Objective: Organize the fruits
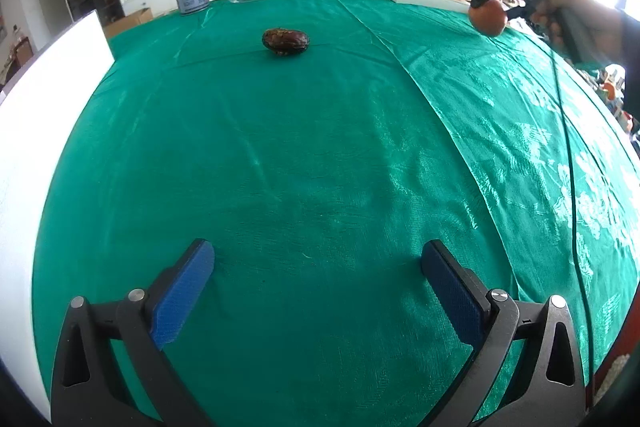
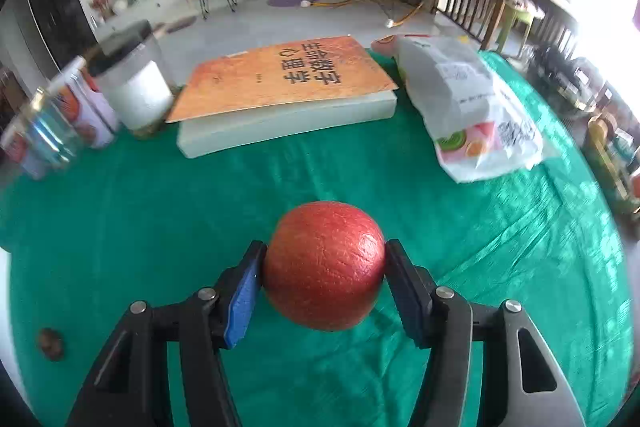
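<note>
Right gripper, blue pads clamped on the two flanks of an orange, held clear above the green tablecloth. Orange: round, firm, pebbled rind, probably moderate in weight; likely to roll or slip unless pinched across its widest girth, as here. Left gripper: jaws spread, empty. Dark brown fruit lies mid-table, well apart.

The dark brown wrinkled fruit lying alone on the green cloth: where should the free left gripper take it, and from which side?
Across the dark brown wrinkled fruit's short middle, coming from above: it lies flat and elongated, nothing beside it.
</note>
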Demonstrator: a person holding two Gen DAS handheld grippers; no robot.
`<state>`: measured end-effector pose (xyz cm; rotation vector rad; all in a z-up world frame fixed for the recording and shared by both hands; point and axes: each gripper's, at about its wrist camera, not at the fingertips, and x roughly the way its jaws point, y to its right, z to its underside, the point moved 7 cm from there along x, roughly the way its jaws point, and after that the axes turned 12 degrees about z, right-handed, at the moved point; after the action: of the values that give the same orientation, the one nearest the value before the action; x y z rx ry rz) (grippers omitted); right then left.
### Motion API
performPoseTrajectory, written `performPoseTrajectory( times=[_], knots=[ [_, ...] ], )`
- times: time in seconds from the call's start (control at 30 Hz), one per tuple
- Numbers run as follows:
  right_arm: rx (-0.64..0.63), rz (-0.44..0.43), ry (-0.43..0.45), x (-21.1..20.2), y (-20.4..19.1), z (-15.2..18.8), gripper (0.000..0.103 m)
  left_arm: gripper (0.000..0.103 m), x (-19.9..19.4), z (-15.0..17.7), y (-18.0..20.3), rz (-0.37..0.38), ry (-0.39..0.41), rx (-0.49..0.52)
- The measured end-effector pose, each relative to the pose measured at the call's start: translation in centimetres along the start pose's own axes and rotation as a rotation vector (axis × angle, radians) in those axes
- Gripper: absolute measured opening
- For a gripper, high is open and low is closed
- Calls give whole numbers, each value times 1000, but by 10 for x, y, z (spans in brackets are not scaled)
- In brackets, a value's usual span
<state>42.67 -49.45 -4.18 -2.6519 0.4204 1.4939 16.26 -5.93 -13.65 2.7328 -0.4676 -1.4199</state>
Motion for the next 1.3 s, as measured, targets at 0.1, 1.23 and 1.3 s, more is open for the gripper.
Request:
performPoseTrajectory(
  times=[0.1, 1.23, 1.3],
  knots=[
    [132, -315, -77, -26, -2, 36, 60, 102, 0, 0, 0, 0, 0, 0],
    [-131, 35, 127, -53, 31, 203, 92, 101, 71, -128, -55, 24, -9, -99],
    [-121, 40, 127, -52, 32, 203, 94, 100, 79, -137, -57, 19, 0, -112]
  ],
)
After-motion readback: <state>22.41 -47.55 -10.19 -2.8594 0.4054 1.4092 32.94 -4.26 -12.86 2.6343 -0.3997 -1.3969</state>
